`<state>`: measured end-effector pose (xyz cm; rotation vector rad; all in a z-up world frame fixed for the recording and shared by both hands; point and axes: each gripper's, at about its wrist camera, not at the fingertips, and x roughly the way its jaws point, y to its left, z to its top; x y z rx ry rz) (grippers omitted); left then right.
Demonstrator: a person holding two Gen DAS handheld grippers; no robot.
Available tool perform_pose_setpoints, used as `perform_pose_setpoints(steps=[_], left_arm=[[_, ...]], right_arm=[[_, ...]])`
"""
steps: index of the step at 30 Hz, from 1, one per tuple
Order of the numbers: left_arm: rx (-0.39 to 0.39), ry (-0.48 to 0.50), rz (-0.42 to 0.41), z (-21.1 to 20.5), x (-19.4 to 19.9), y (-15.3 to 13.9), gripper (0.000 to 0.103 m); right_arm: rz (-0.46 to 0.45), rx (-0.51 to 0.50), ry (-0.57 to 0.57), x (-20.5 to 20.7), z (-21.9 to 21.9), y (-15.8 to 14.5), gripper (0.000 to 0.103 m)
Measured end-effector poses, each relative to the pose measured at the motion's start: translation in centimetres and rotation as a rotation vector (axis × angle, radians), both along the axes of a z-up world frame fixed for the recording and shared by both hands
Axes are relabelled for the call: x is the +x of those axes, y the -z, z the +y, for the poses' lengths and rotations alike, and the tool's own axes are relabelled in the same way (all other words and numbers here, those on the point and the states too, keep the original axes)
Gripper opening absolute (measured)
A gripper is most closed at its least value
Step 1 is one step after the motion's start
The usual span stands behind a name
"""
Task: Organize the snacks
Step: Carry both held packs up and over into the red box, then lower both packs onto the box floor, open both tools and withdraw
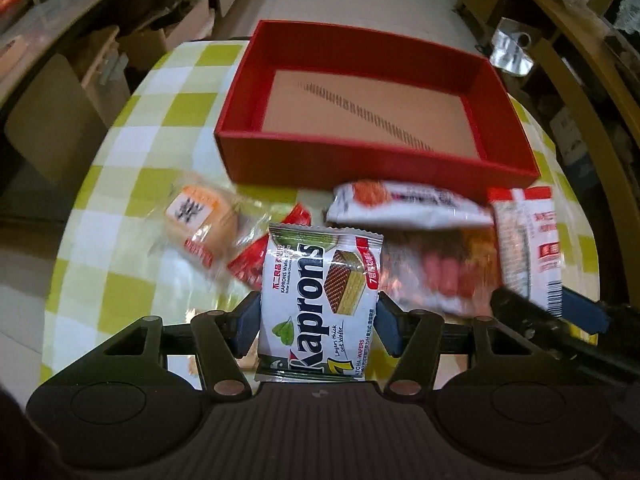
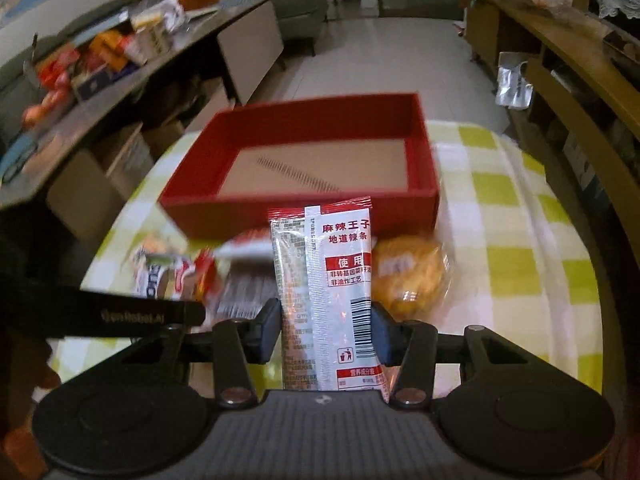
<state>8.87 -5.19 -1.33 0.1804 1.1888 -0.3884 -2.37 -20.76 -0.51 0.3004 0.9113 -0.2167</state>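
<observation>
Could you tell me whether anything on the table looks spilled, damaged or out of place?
Nothing looks spilled or damaged. The red box sits empty and skewed to the checked tablecloth, with wrapped snacks in a loose jumble in front of it.

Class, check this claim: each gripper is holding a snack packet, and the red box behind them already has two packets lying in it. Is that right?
Not quite. The red box holds no packets; both wrist views show only its bare brown floor. The rest stands: the left gripper grips the Kaprons wafer packet, and the right gripper grips the red-and-white spicy strip packet.
</observation>
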Motion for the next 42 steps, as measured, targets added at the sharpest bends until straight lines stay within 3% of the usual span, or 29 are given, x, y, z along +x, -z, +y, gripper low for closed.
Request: perform_pose_setpoints(steps=[7, 21, 42], left_arm=[[0.015, 0.019, -0.048, -3.2, 2.1, -0.6, 0.066], [0.034, 0.006, -0.111, -7.4, 8.5, -0.6, 0.066], [0.111, -0.028, -0.099, -8.7, 12.5, 3.7, 0.066]], right_arm=[[-0.038, -0.016, 0.014, 3.5, -2.2, -1.4, 0.053], [-0.054, -0.023, 0.053, 9.9, -5.7, -0.4, 0.053], [-0.007, -0.002, 0.065, 15.1, -7.6, 5.2, 0.053]])
